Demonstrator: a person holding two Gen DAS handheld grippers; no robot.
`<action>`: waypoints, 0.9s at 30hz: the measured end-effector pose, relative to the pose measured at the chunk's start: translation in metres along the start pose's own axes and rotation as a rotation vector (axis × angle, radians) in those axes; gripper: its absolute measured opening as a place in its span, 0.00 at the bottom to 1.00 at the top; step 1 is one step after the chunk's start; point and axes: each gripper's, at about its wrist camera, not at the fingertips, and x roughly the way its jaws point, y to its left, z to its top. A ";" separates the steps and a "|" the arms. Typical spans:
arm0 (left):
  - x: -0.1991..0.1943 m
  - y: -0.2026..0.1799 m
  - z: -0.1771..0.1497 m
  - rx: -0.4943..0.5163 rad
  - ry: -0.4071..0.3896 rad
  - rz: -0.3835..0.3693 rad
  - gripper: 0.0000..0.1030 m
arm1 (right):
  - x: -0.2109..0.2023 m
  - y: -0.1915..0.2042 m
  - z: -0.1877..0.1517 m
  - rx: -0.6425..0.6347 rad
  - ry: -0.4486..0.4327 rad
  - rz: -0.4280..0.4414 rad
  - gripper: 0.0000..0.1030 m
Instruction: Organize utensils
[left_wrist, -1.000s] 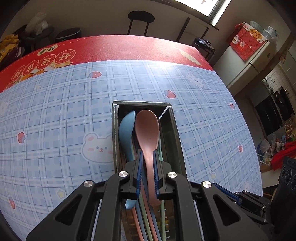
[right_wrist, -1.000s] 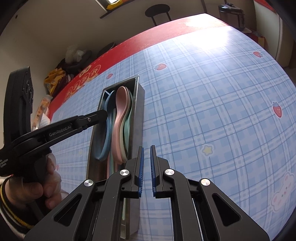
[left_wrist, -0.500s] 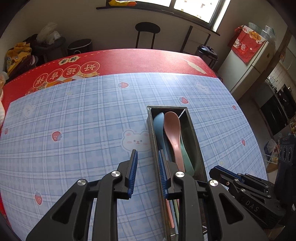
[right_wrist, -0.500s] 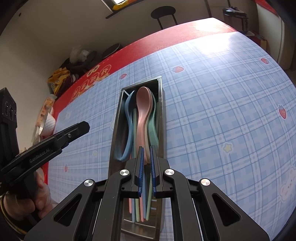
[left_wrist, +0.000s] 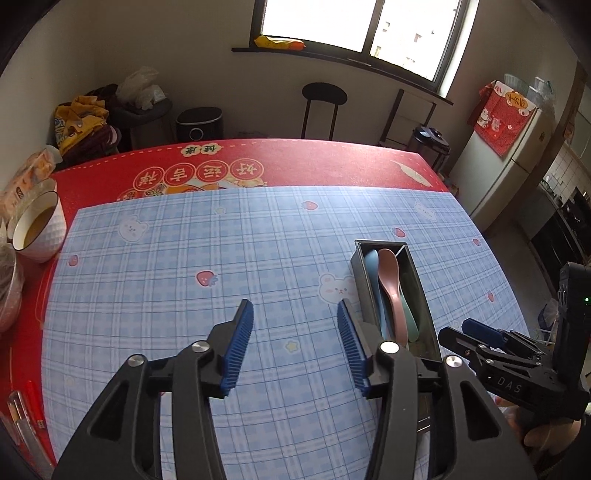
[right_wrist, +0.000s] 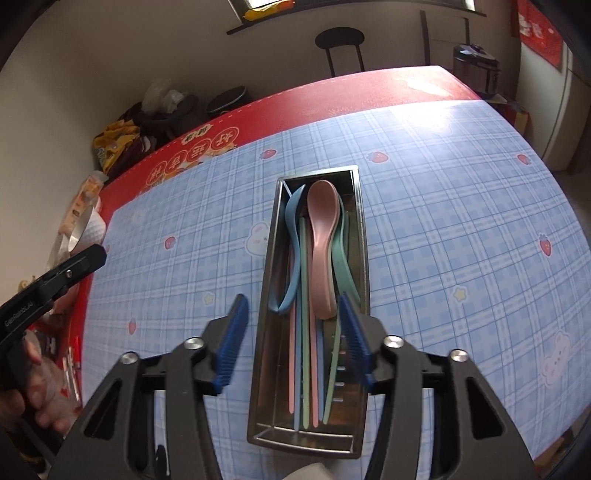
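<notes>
Utensils sit together in the steel tray (right_wrist: 364, 236) on the blue checked cloth (right_wrist: 461, 206): a pink spoon (right_wrist: 323, 221) lies on top in the middle, a blue spoon (right_wrist: 293, 236) leans along the tray's left wall, a green spoon (right_wrist: 341, 254) sits to the right of the pink one, and thin pastel chopsticks (right_wrist: 304, 362) run under them toward the near end. Your right gripper (right_wrist: 291, 334) hangs above the near half of the tray; its jaws have just been opening and now stand wide, with the tray's contents showing below the gap but nothing pressed by either pad, so you have hold of nothing. Your left gripper (left_wrist: 295, 345) is off to the left of the tray over bare cloth, its right finger (left_wrist: 352, 349) just beside the tray's near left corner in the picture; those jaws too have just been opening, stand wide apart and carry nothing.

From the left wrist camera you see the tray (left_wrist: 360, 284) right of centre and your right gripper (left_wrist: 476, 332) at the near right edge. A white bowl (left_wrist: 40, 229) stands on the red cloth (left_wrist: 325, 162) at the far left edge, well apart from the tray. Past the table's far side a black stool (left_wrist: 324, 94) stands under the window (left_wrist: 354, 26)
</notes>
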 end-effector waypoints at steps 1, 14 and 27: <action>-0.011 0.004 0.001 -0.004 -0.023 0.006 0.71 | -0.004 0.004 0.002 -0.007 0.000 0.000 0.58; -0.115 0.037 -0.010 0.021 -0.254 0.110 0.94 | -0.083 0.065 0.011 -0.174 -0.216 -0.059 0.84; -0.133 0.036 -0.023 0.015 -0.299 0.186 0.94 | -0.102 0.082 -0.003 -0.179 -0.277 -0.093 0.84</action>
